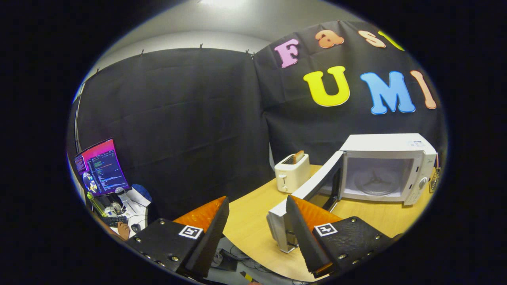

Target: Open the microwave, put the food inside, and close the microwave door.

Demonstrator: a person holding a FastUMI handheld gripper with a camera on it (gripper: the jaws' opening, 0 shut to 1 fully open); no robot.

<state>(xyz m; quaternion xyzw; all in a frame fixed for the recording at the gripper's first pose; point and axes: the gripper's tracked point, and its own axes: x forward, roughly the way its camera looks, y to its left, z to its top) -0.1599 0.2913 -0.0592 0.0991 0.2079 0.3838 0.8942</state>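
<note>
A: Largest item first?

B: Black cloth wall (pixel 178 118), covering the upper and middle frame, hung in two panels that meet at a corner near the centre. Above it, a pale ceiling (pixel 237 23).

A: Next?

B: Worktop (pixel 253 221), light wood, rounded edge, lower centre to lower right of the frame.

A: What stands on it?

B: One white microwave (pixel 390 166), right of centre. Its door (pixel 307 194) is swung wide open toward the lower centre, hinged on the left side. The cavity is lit, with a glass turntable (pixel 374 182) lying inside. Control dial on the right-hand panel.

A: Any food in it?

B: I see nothing on the turntable. The only food I can make out is a slice of toast (pixel 299 155) standing upright in a white toaster (pixel 292 172), just left of the microwave at the back of the worktop.

A: The gripper?

B: Gripper (pixel 257 209), bottom centre, released: fingers spread well apart, nothing between them. The right finger overlaps the outer end of the open door in the picture; whether it touches, I cannot tell.

A: Smaller items?

B: Lower left: a lit monitor (pixel 101 168), a keyboard (pixel 113 220), a mouse (pixel 135 227), and a person's hand (pixel 123 230) beside the keyboard. Cables (pixel 237 253) lie on the floor below the worktop edge.
</note>
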